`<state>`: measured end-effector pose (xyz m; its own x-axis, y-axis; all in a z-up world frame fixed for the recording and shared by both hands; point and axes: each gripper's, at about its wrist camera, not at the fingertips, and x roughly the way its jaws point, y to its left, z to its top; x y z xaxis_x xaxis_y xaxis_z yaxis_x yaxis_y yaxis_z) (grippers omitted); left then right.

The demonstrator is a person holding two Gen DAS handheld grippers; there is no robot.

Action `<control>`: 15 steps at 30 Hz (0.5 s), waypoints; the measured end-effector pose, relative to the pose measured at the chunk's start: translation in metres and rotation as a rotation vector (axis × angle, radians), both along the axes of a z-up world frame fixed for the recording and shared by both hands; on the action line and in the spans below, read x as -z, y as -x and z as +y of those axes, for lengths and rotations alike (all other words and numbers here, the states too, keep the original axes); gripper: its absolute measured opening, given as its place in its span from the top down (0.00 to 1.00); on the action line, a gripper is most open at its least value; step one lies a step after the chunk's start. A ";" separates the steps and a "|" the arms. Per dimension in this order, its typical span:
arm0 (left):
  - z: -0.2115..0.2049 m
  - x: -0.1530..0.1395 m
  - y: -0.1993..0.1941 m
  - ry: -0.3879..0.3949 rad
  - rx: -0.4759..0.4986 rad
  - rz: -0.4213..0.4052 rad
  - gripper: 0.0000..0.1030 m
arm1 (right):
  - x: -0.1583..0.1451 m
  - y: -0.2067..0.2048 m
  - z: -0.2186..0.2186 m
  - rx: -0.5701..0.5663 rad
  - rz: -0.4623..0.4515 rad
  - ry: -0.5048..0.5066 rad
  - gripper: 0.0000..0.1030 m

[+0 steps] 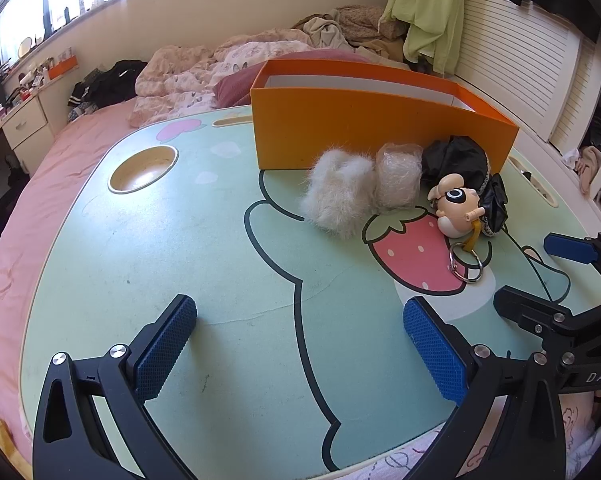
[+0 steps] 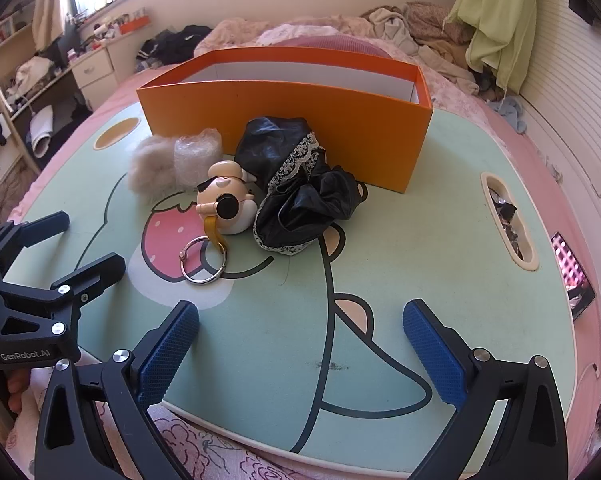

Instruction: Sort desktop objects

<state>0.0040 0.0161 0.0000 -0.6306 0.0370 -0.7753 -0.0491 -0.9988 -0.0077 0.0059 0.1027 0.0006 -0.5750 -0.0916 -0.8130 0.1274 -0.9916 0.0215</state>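
Note:
An orange open box [image 1: 380, 128] [image 2: 284, 120] stands at the far side of a mint cartoon lap table [image 1: 160, 240] [image 2: 420, 240]. In front of it lie a white furry piece [image 1: 336, 200] [image 2: 150, 168], a clear wrapped bundle [image 1: 398, 178] [image 2: 196, 156], a black lace-trimmed cloth [image 1: 456, 156] [image 2: 300, 196], and a toy keychain figure [image 1: 456, 208] [image 2: 226, 200] with a metal ring [image 1: 466, 262] [image 2: 202, 260]. My left gripper [image 1: 300, 344] [image 2: 88, 244] is open and empty near the front edge. My right gripper [image 2: 300, 344] [image 1: 532, 276] is open and empty beside it.
The table has a round cup recess [image 1: 144, 168] at the far left and a slot [image 2: 508, 220] on the right with dark bits in it. A phone [image 2: 572, 276] lies past the right edge. Pink bedding [image 1: 40, 220] and piled clothes surround the table.

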 end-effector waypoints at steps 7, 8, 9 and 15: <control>0.000 -0.002 0.000 0.004 0.001 0.004 0.00 | 0.000 0.000 0.000 0.001 -0.001 0.002 0.00; 0.000 -0.002 0.000 0.004 0.001 0.004 0.00 | 0.000 0.000 0.000 0.001 -0.001 0.002 0.00; 0.000 -0.002 0.000 0.004 0.001 0.004 0.00 | 0.000 0.000 0.000 0.001 -0.001 0.002 0.00; -0.001 -0.001 0.002 0.001 0.002 0.002 0.00 | 0.000 0.001 0.001 0.000 -0.001 0.002 0.00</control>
